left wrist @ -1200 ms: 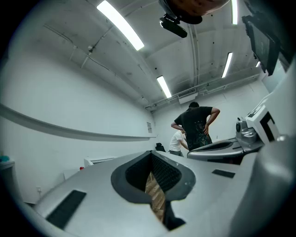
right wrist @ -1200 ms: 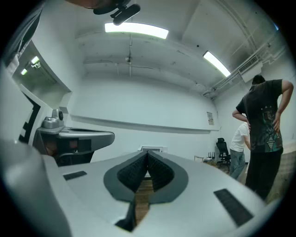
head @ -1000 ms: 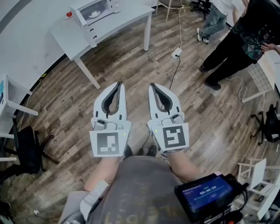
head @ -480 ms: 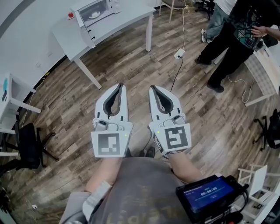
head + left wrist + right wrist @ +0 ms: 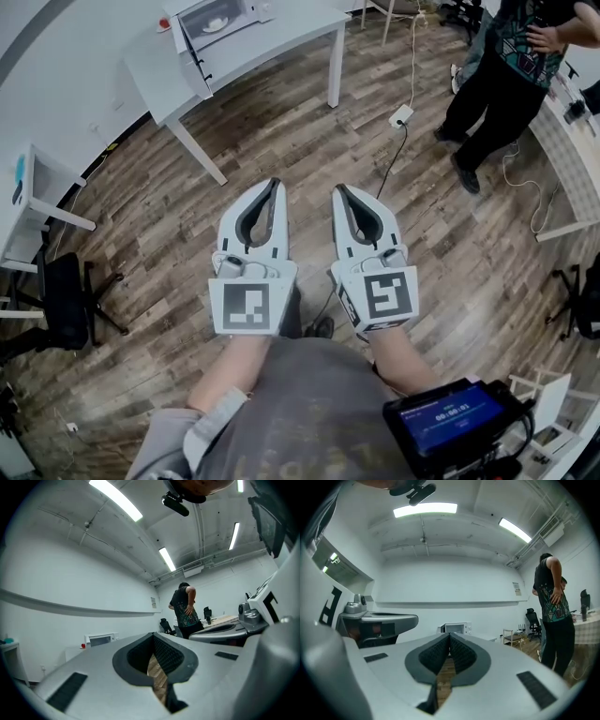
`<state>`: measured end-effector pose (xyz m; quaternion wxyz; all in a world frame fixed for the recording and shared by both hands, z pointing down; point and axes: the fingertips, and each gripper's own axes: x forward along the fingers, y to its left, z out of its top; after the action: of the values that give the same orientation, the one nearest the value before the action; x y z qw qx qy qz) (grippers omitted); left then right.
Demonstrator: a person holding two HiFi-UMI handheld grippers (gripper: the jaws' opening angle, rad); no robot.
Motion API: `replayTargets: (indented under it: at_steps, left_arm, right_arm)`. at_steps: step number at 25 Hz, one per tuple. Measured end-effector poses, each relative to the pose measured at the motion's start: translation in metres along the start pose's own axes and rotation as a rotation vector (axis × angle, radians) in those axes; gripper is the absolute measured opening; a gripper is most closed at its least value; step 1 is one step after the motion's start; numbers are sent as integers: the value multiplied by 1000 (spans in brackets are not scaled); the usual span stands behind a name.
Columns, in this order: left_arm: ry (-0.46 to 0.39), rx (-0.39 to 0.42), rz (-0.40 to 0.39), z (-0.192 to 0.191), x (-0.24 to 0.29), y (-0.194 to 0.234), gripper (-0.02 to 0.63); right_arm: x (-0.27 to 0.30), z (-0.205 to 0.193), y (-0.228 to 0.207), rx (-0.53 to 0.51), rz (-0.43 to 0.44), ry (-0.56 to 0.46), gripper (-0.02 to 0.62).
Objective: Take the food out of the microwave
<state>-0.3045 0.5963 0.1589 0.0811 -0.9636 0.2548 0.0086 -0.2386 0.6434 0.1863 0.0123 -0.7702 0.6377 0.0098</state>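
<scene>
I have both grippers held out level in front of me, side by side over the wood floor (image 5: 281, 141) and just apart from each other. The left gripper (image 5: 274, 184) is fully closed, its tips meeting with nothing between them; its own view (image 5: 153, 635) shows only floor through the slot behind the pads. The right gripper (image 5: 339, 190) is closed the same way and empty, its pads (image 5: 459, 654) pressed together at the tip (image 5: 449, 634). The microwave (image 5: 217, 21) sits well away at my 11 o'clock, on a white table (image 5: 281, 37) against the wall, and neither gripper is anywhere near it. Something pale shows inside (image 5: 217, 25), probably the food on a plate, though it is too small for me to be sure, and I cannot tell whether the door is open. A small red thing (image 5: 165, 26) stands on the table at the microwave's 9 o'clock. From the right gripper view the microwave (image 5: 454, 628) lies almost dead ahead, at 12 o'clock just above the tips; from the left gripper view it (image 5: 101, 639) is off at 9 o'clock. A person (image 5: 511, 75) in dark clothes stands at my 2 o'clock, with a cable (image 5: 389, 155) running across the floor at 1 o'clock. A screen (image 5: 450, 417) glows at my 5 o'clock.
</scene>
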Motion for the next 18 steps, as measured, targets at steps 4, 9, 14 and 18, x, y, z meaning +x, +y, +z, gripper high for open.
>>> replayTargets:
  at_steps: [4, 9, 14, 18]
  left_arm:
    - [6, -3, -10, -13, 35, 13, 6]
    - [-1, -10, -23, -22, 86, 42, 6]
    - [22, -11, -57, -35, 142, 72, 6]
    - [30, -26, -60, -45, 183, 105, 6]
  right_arm:
    - [31, -13, -17, -3, -3, 29, 8]
    - [83, -20, -37, -3, -19, 35, 6]
    - [147, -23, -54, 15, -34, 44, 8]
    - [200, -28, -61, 18, -33, 58, 8]
